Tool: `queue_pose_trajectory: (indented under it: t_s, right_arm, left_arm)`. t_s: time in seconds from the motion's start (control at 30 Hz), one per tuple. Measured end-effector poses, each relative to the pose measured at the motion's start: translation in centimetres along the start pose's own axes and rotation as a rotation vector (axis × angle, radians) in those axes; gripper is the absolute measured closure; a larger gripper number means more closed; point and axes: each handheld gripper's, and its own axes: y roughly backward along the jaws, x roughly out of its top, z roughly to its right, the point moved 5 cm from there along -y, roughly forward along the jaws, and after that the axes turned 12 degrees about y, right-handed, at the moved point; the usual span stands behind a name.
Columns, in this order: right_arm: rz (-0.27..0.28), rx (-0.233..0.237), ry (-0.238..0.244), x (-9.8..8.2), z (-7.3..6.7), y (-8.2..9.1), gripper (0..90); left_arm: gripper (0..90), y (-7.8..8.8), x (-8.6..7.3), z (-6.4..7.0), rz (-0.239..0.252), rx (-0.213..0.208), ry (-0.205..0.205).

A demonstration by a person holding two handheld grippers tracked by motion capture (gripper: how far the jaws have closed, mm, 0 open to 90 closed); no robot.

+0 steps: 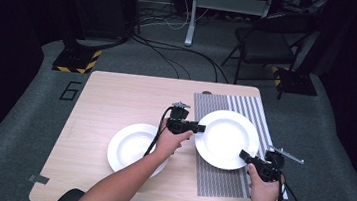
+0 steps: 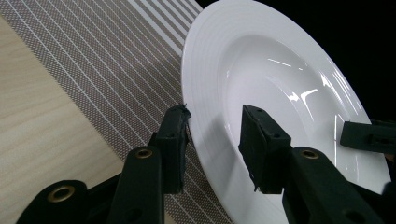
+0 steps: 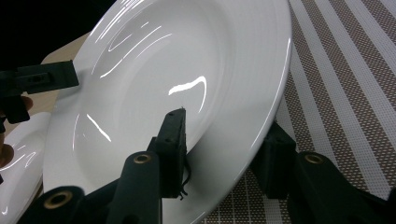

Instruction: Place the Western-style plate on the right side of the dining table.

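Note:
A deep white plate is over the striped placemat on the right half of the wooden table. My left gripper is shut on the plate's left rim: in the left gripper view one jaw is under the rim and the other rests inside the plate. My right gripper is shut on the near right rim. In the right gripper view one jaw lies on the plate and the other sits beneath its edge. The plate looks tilted off the mat.
A second white plate lies on the bare wood left of the mat, partly under my left forearm. Beyond the table, a folding chair, cables and a stand base stand on the grey floor. The table's far left is bare wood.

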Motion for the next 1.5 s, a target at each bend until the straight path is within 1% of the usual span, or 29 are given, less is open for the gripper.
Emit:
queue_pose_trajectory:
  t_s: [0.03, 0.07, 0.13, 0.2, 0.33, 0.43, 0.47, 0.63, 0.73, 0.9, 1.03, 1.13, 1.2, 1.23, 1.3, 1.4, 1.43, 1.47, 1.5]
  right_arm:
    - [-0.001, -0.003, 0.004, -0.1, 0.1, -0.1, 58.9]
    - [0.000, -0.007, 0.009, -0.1, 0.1, -0.1, 59.0]
    - [-0.004, -0.020, 0.015, -0.2, 0.3, -0.1, 59.0]
    - [-0.006, -0.027, 0.007, -0.3, 0.3, -0.1, 59.1]
    - [-0.006, -0.029, 0.011, -0.5, 0.6, -0.2, 59.1]
    - [-0.012, -0.040, 0.010, -0.7, 0.8, -0.3, 59.1]
    - [-0.017, -0.045, 0.005, -0.8, 0.8, -0.3, 59.1]
    - [-0.033, -0.056, 0.015, -1.3, 1.2, -0.7, 59.0]
    - [-0.039, -0.058, 0.015, -1.5, 1.4, -0.8, 59.0]
    - [-0.047, -0.071, -0.001, -1.8, 1.9, -0.8, 59.0]
    - [-0.062, -0.073, -0.018, -2.0, 2.3, -1.0, 59.1]
    - [-0.063, -0.076, -0.018, -1.9, 2.6, -1.1, 59.0]
    - [-0.063, -0.080, -0.021, -1.9, 2.6, -1.2, 59.0]
    - [-0.063, -0.083, -0.014, -1.8, 2.8, -1.3, 59.0]
    - [-0.064, -0.086, -0.012, -1.8, 2.9, -1.3, 59.0]
    - [-0.072, -0.097, -0.019, -1.8, 3.2, -1.5, 59.0]
    - [-0.072, -0.098, -0.024, -1.8, 3.3, -1.5, 59.0]
    - [-0.073, -0.098, -0.025, -1.8, 3.3, -1.6, 59.0]
    - [-0.071, -0.103, -0.014, -1.8, 3.5, -1.7, 58.9]
  left_arm:
    - [61.5, -0.1, 0.0, -0.1, 0.001, 0.002, -0.003]
    - [61.5, -0.3, -0.1, 0.0, -0.006, 0.000, 0.006]
    - [61.5, -0.5, -0.3, -0.1, -0.009, 0.006, 0.003]
    - [61.5, -0.8, -0.4, -0.2, -0.011, 0.011, 0.005]
    - [61.5, -1.3, -0.6, -0.3, -0.020, 0.013, 0.005]
    - [61.6, -1.5, -0.9, -0.5, -0.024, 0.016, 0.007]
    - [61.6, -1.6, -1.0, -0.5, -0.025, 0.016, 0.017]
    - [62.0, -2.2, -1.6, -0.9, -0.046, 0.028, 0.022]
    - [62.0, -2.4, -1.8, -0.9, -0.050, 0.032, 0.024]
    - [62.4, -2.9, -2.0, -0.8, -0.053, 0.027, 0.025]
    - [63.0, -3.3, -2.1, -0.8, -0.062, 0.029, 0.023]
    - [63.0, -3.6, -2.1, -0.9, -0.063, 0.035, 0.019]
    - [63.0, -3.8, -2.1, -0.9, -0.060, 0.036, 0.027]
    - [63.0, -3.9, -2.0, -0.9, -0.061, 0.039, 0.031]
    - [62.9, -4.2, -2.1, -0.8, -0.068, 0.045, 0.021]
    - [62.9, -4.4, -2.0, -0.8, -0.074, 0.052, 0.012]
    - [62.9, -4.5, -2.0, -0.7, -0.070, 0.053, 0.017]
    - [63.0, -4.6, -2.0, -0.7, -0.076, 0.057, 0.014]
    - [62.9, -4.7, -1.9, -0.7, -0.072, 0.060, 0.018]
